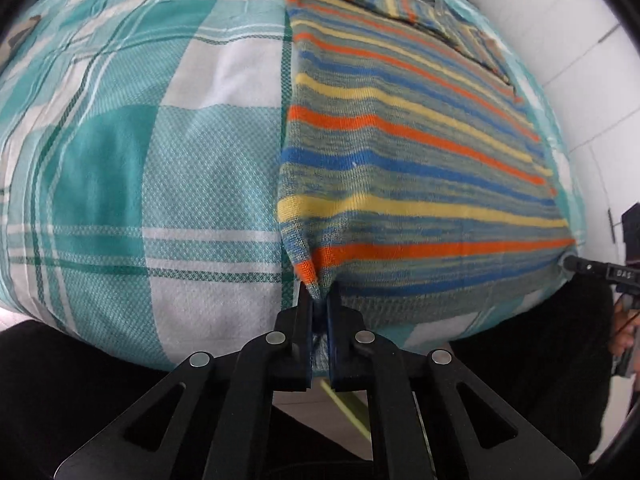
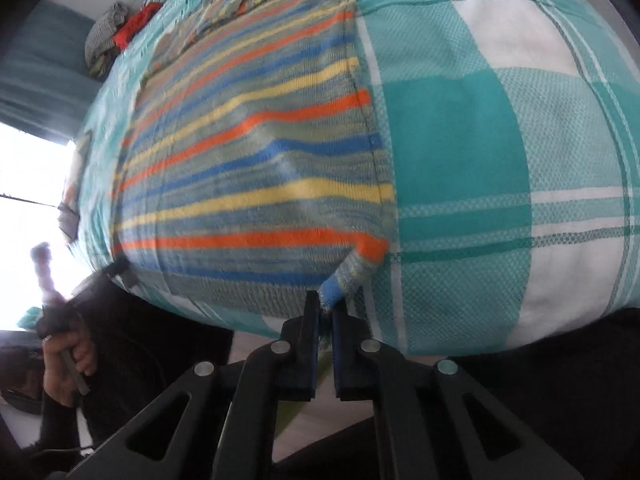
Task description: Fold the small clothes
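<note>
A striped knit garment (image 1: 400, 152) in orange, blue, yellow and grey lies flat on a teal and white checked bedsheet (image 1: 160, 160). My left gripper (image 1: 319, 304) is shut on its near left bottom corner at the bed's front edge. My right gripper (image 2: 326, 304) is shut on the near right bottom corner of the garment (image 2: 256, 160), which puckers at the pinch. The right gripper also shows in the left wrist view (image 1: 576, 262) at the other corner. A sleeve lies folded across the far end (image 1: 420, 4).
The bedsheet (image 2: 500, 140) spreads wide on both sides of the garment. A pile of other clothes (image 2: 116, 36) lies at the far left of the bed. White wall panels (image 1: 560, 20) stand to the right. The person's hand (image 2: 68, 356) holds the left gripper.
</note>
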`<state>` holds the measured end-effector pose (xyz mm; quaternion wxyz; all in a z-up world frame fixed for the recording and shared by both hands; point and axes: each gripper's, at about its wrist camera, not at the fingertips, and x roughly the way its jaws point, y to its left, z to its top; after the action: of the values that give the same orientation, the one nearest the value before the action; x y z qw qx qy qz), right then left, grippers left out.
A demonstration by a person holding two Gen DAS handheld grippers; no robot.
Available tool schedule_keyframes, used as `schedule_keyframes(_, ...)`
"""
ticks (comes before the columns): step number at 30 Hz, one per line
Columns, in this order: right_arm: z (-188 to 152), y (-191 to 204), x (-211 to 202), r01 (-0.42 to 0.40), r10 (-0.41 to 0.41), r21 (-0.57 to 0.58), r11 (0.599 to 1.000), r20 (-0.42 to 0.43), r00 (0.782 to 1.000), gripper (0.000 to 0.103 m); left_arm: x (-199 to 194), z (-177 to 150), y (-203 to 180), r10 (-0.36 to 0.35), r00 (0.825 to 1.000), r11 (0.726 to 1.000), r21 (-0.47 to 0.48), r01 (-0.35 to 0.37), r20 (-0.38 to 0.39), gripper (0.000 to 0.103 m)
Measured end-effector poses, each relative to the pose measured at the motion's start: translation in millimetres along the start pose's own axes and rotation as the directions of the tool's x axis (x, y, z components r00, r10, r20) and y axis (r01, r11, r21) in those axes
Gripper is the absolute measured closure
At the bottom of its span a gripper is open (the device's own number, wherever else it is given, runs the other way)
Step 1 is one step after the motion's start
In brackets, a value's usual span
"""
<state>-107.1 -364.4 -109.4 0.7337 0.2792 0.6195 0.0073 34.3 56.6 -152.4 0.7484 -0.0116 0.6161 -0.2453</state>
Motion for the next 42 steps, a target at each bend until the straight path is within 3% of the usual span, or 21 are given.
schedule_keyframes(3, 28.2, -4.7, -19.2, -0.113, 0.111, 0.051, 0.992, 0.037, 0.993, 0.098, -13.7, 44.0, 2.7, -0.087, 0.996, 0.996, -0.029, 0.087, 0.006, 0.099)
schedule_keyframes(6, 80.6, -4.0, -34.1, -0.204, 0.196, 0.078, 0.976, 0.101, 0.975, 0.098, -25.5, 116.3, -2.2, -0.129, 0.99, 0.991, -0.024, 0.131, 0.057, 0.099)
schedule_keyframes(12, 237.9, 5.6, -47.9, -0.245, 0.21, 0.099, 0.964, 0.276, 0.938, 0.098, -15.3, 291.8, -17.7, -0.042, 0.978, 0.999, 0.02, 0.039, 0.206, 0.099)
schedule_keyframes(14, 296.4, 2.4, -42.2, -0.28, 0.229, 0.096, 0.955, 0.356, 0.906, 0.094, 2.0, 345.5, -18.8, 0.017, 0.962, 0.999, 0.034, -0.027, 0.271, 0.083)
schedule_keyframes(15, 321.4, 2.1, -37.4, -0.291, 0.235, 0.082, 0.953, 0.405, 0.884, 0.088, 13.0, 361.5, -17.6, 0.087, 0.959, 0.996, -0.011, -0.088, 0.27, 0.07)
schedule_keyframes(16, 340.0, -2.4, -33.6, -0.265, 0.195, 0.098, 0.959, 0.448, 0.872, 0.06, 26.6, 375.8, -15.2, 0.142, 0.958, 0.989, -0.065, -0.13, 0.25, 0.04)
schedule_keyframes(17, 352.1, -7.2, -29.0, -0.225, 0.133, 0.141, 0.964, 0.476, 0.869, 0.036, 34.7, 380.8, -8.8, 0.167, 0.955, 0.984, -0.104, -0.145, 0.245, 0.033)
schedule_keyframes(19, 360.0, -13.9, -22.9, -0.229, 0.107, 0.189, 0.955, 0.5, 0.859, 0.035, 36.2, 373.7, 5.8, 0.144, 0.951, 0.985, -0.136, -0.11, 0.275, 0.033)
schedule_keyframes(21, 350.8, -14.7, -21.3, -0.239, 0.127, 0.164, 0.957, 0.505, 0.854, 0.035, 21.6, 338.8, 24.5, 0.092, 0.949, 0.991, -0.125, -0.056, 0.303, 0.032)
schedule_keyframes(24, 316.8, -0.9, -24.5, -0.114, 0.083, 0.033, 0.993, 0.492, 0.867, 0.035, 22.9, 299.6, 15.4, 0.084, 0.945, 0.995, -0.07, -0.065, 0.315, 0.018)
schedule_keyframes(25, 299.5, 4.9, -20.8, -0.065, 0.071, -0.028, 0.997, 0.477, 0.876, 0.035, 28.3, 287.0, 12.2, 0.107, 0.948, 0.994, -0.046, -0.098, 0.301, 0.013)
schedule_keyframes(26, 284.9, 13.4, -17.5, -0.016, 0.054, -0.086, 0.996, 0.46, 0.886, 0.035, 37.3, 275.2, 7.2, 0.164, 0.949, 0.986, -0.008, -0.169, 0.268, 0.014)
schedule_keyframes(28, 257.7, 21.0, 0.5, 0.089, -0.009, -0.171, 0.981, 0.421, 0.907, 0.035, 58.3, 251.5, 3.1, 0.33, 0.926, 0.935, 0.072, -0.348, 0.183, 0.029)
schedule_keyframes(30, 233.4, 12.0, 25.6, 0.256, -0.197, -0.151, 0.955, 0.322, 0.926, 0.039, 53.4, 221.9, 14.4, 0.332, 0.928, 0.936, 0.059, -0.346, 0.172, 0.028)
schedule_keyframes(31, 219.0, 0.8, 30.8, 0.285, -0.24, -0.124, 0.951, 0.287, 0.927, 0.041, 44.6, 209.1, 18.8, 0.331, 0.927, 0.938, 0.047, -0.344, 0.174, 0.023)
schedule_keyframes(32, 204.0, -3.8, 23.5, 0.275, -0.227, -0.119, 0.954, 0.313, 0.922, 0.041, 35.6, 197.4, 21.7, 0.34, 0.924, 0.935, 0.038, -0.351, 0.173, 0.02)
schedule_keyframes(34, 181.1, -6.2, 9.2, 0.334, -0.286, -0.105, 0.937, 0.318, 0.904, 0.039, 20.7, 175.6, 23.9, 0.371, 0.911, 0.924, 0.029, -0.382, 0.181, 0.021)
schedule_keyframes(35, 170.2, -7.8, 0.9, 0.339, -0.294, -0.086, 0.937, 0.332, 0.897, 0.038, 14.0, 166.0, 24.0, 0.359, 0.914, 0.929, 0.026, -0.37, 0.191, 0.02)
schedule_keyframes(38, 144.2, -11.4, -20.0, 0.267, -0.233, -0.036, 0.963, 0.389, 0.891, 0.034, -2.5, 141.4, 18.9, 0.344, 0.912, 0.937, -0.016, -0.35, 0.224, 0.015)
schedule_keyframes(42, 111.1, -8.6, -24.0, 0.245, -0.216, -0.008, 0.97, 0.446, 0.869, 0.032, -14.6, 116.4, 2.0, 0.336, 0.904, 0.94, -0.03, -0.34, 0.263, 0.012)
